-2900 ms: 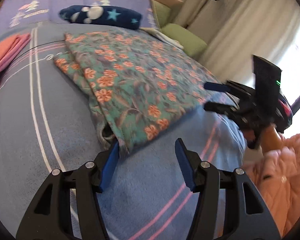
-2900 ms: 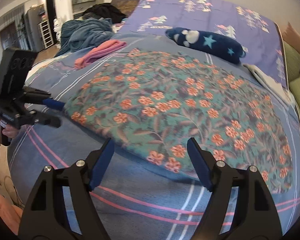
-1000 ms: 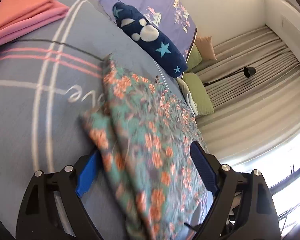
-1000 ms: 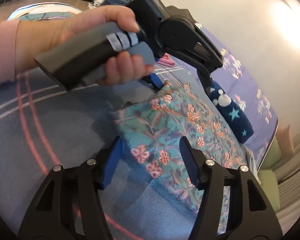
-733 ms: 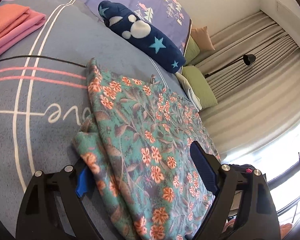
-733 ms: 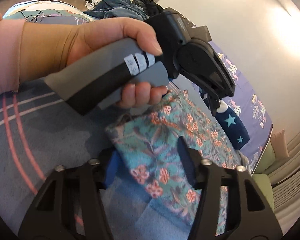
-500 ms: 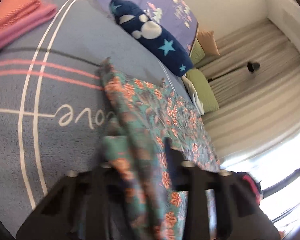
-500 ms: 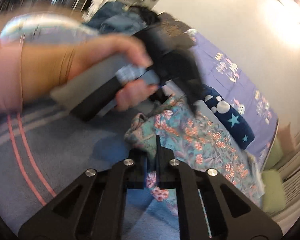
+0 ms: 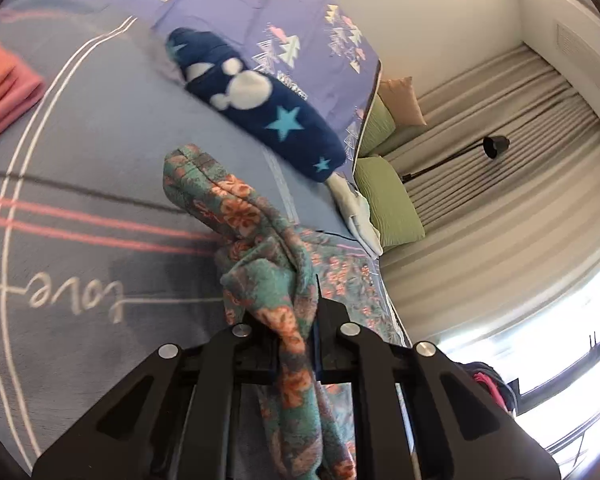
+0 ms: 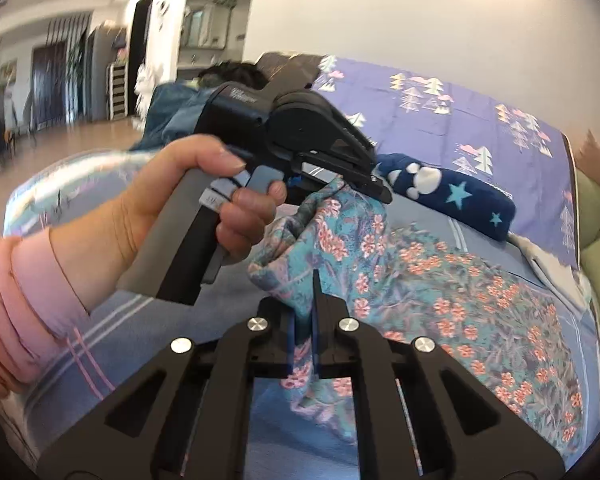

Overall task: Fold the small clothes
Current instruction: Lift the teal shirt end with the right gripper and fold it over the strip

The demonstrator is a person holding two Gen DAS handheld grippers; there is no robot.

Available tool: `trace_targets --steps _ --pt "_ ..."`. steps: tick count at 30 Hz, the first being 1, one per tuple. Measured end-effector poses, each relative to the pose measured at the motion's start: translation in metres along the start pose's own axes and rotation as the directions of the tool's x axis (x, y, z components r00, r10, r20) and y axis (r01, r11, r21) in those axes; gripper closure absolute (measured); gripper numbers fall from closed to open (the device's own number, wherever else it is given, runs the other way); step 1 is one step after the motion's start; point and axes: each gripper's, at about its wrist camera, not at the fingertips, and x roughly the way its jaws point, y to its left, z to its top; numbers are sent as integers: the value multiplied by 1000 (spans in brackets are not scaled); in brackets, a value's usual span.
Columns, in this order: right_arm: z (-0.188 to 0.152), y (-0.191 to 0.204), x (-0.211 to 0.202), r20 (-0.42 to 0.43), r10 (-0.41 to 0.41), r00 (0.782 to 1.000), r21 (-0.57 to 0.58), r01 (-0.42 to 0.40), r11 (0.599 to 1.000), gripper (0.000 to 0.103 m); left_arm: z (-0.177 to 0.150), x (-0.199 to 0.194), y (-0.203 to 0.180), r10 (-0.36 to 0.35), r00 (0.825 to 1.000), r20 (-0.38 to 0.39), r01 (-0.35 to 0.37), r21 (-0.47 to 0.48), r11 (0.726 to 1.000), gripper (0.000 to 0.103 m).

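Teal floral garment [image 9: 260, 264] with orange blossoms, bunched and lifted at one end off a blue-grey bedspread [image 9: 80, 152], far end spread flat on the bed toward the window side. Pinched corner rising in a crumpled peak above the cover.

Left gripper [image 9: 296, 344] with jaws closing, a thick fold of the floral fabric pressed between the black fingers and draping down over the frame. Right gripper [image 10: 303, 320] clamped almost fully together on a neighbouring edge of the same garment [image 10: 440, 292], cloth hanging below the pads.

In the right wrist view, left hand [image 10: 180, 216] wrapped around the grey handle of the left gripper [image 10: 374, 188], pink sleeve [image 10: 16, 308] at the wrist, that tool's tip buried in the raised fabric just ahead of the right one.

Around the garment: white and pink stripes across the bedspread, with the script word "love" seen upside down. Navy fleece roll [image 9: 256, 108] with white mouse heads and light-blue stars lying beyond the garment, near a lilac pillow cover printed with trees [image 9: 268, 4]. Folded pink cloth [image 9: 4, 92] at the left edge. Green cushions [image 9: 388, 200], a black floor lamp [image 9: 460, 156] and pleated beige curtains [image 9: 520, 160] on the right. A heap of dark blue clothing [image 10: 176, 116] at the far bed corner.
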Motion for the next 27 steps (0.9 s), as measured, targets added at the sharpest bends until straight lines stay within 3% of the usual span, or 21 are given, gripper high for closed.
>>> trace_targets --steps 8,15,20,27 --pt "-8 -72 -20 26 33 999 224 -38 974 97 6 30 -40 50 998 -33 -50 11 999 92" --pt "-27 -117 -31 46 45 998 339 -58 939 97 0 67 -73 118 991 -58 -116 35 993 92" --pt "-51 -157 -44 66 45 997 451 -70 890 97 -5 98 -101 160 984 -82 -153 87 984 92" --pt "-85 -206 -63 91 -19 996 551 -34 834 97 -16 154 -146 198 972 -124 -177 163 971 92"
